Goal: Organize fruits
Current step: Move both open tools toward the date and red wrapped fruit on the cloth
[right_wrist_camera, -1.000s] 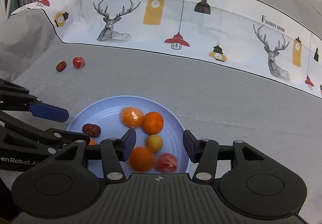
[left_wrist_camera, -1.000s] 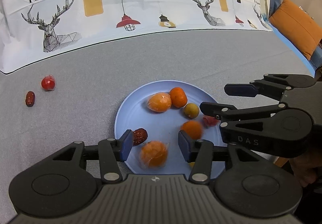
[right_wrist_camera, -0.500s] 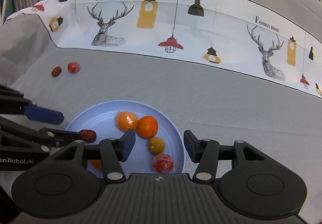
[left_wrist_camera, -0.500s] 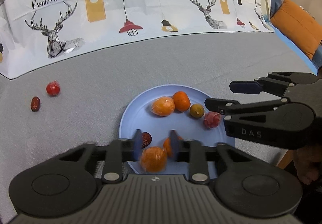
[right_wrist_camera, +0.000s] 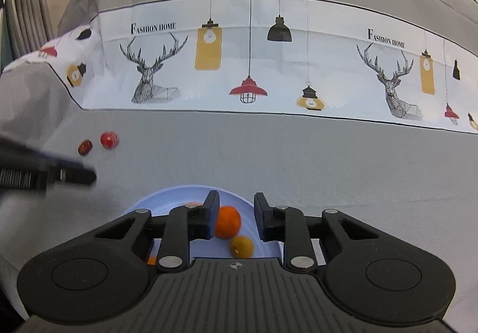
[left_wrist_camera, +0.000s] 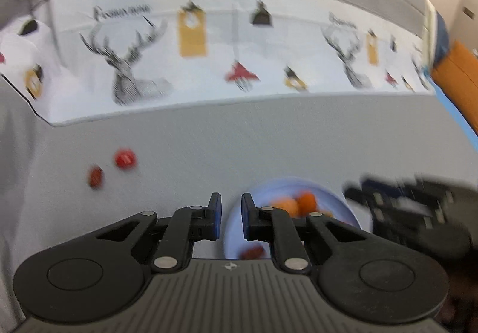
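beyond the plate (right_wrist_camera: 179, 194), two red fruits (right_wrist_camera: 109, 139) lie clear; both grippers' jaws together, empty.

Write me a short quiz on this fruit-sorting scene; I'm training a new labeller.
1. True or false: the round red fruit and the dark red fruit lie off the blue plate, on the grey cloth.
2. In the right wrist view, what lies on the plate next to the orange fruit? A) a small yellow-green fruit B) a banana C) a knife
3. Which two words are printed on the white patterned band beyond the cloth?

Key: 1 true. 2 A. 3 Fashion Home.
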The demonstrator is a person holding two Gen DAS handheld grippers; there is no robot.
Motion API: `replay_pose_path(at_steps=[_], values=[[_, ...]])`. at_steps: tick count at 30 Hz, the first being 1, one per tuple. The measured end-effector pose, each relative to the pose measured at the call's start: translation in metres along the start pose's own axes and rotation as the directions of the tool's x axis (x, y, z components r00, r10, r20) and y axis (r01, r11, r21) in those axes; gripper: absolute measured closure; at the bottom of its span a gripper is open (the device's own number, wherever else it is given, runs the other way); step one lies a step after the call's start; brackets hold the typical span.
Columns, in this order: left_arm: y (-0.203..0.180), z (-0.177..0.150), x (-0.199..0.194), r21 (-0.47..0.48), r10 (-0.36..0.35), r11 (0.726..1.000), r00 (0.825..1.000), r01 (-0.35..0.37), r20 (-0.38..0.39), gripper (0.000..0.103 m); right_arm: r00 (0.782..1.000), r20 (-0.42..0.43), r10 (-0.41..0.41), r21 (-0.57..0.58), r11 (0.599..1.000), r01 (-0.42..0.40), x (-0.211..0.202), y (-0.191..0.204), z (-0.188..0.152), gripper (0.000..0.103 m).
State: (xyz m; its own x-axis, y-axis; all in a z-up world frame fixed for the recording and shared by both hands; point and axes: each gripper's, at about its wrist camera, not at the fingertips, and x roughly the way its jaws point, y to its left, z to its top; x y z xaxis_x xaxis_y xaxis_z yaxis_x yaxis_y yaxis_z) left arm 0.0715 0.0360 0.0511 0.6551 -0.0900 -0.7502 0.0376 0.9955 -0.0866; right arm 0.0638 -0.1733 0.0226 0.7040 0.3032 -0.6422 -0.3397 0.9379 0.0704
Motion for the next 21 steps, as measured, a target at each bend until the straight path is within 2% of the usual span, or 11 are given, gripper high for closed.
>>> replay_pose_path(at_steps=[5,8,9,10,11,12,14,17,19,21], values=[[0.032,0.045,0.013,-0.021,0.067,0.998,0.996,-0.066,0.060,0.088,1.000,-0.003,0.030,0.016,0.999,-0.030,0.006,0.011,0.005,0.077],[0.060,0.048,0.027,-0.031,0.119,0.993,0.988,-0.117,0.100,0.088,0.999,-0.006,0.047,0.009,0.999,-0.047,0.011,0.021,0.007,0.077],[0.071,0.043,0.034,-0.045,0.133,0.991,0.987,-0.130,0.085,0.088,0.999,-0.008,0.052,0.006,0.999,-0.052,0.012,0.024,0.008,0.076],[0.084,0.039,0.043,-0.069,0.147,0.987,0.988,-0.145,0.035,0.088,0.998,-0.009,0.057,0.004,0.998,-0.057,0.014,0.028,0.009,0.076],[0.095,0.039,0.051,-0.107,0.172,0.979,0.985,-0.173,-0.019,0.088,0.998,-0.010,0.066,0.003,0.998,-0.066,0.016,0.031,0.010,0.077],[0.108,0.041,0.053,-0.164,0.175,0.970,0.984,-0.178,-0.030,0.088,0.997,-0.011,0.074,0.001,0.997,-0.074,0.017,0.035,0.011,0.076],[0.134,0.046,0.055,-0.281,0.141,0.949,0.990,-0.144,-0.030,0.088,0.996,-0.010,0.092,-0.001,0.996,-0.092,0.019,0.042,0.013,0.076],[0.167,0.047,0.062,-0.422,0.135,0.894,0.988,-0.152,-0.070,0.087,0.992,-0.008,0.122,0.003,0.992,-0.122,0.023,0.053,0.018,0.076],[0.182,0.046,0.067,-0.485,0.128,0.859,0.986,-0.162,-0.103,0.086,0.989,-0.018,0.145,0.009,0.989,-0.145,0.026,0.061,0.019,0.076],[0.191,0.045,0.074,-0.515,0.109,0.841,0.985,-0.165,-0.136,0.080,0.986,-0.024,0.167,0.007,0.986,-0.167,0.027,0.069,0.019,0.076]])
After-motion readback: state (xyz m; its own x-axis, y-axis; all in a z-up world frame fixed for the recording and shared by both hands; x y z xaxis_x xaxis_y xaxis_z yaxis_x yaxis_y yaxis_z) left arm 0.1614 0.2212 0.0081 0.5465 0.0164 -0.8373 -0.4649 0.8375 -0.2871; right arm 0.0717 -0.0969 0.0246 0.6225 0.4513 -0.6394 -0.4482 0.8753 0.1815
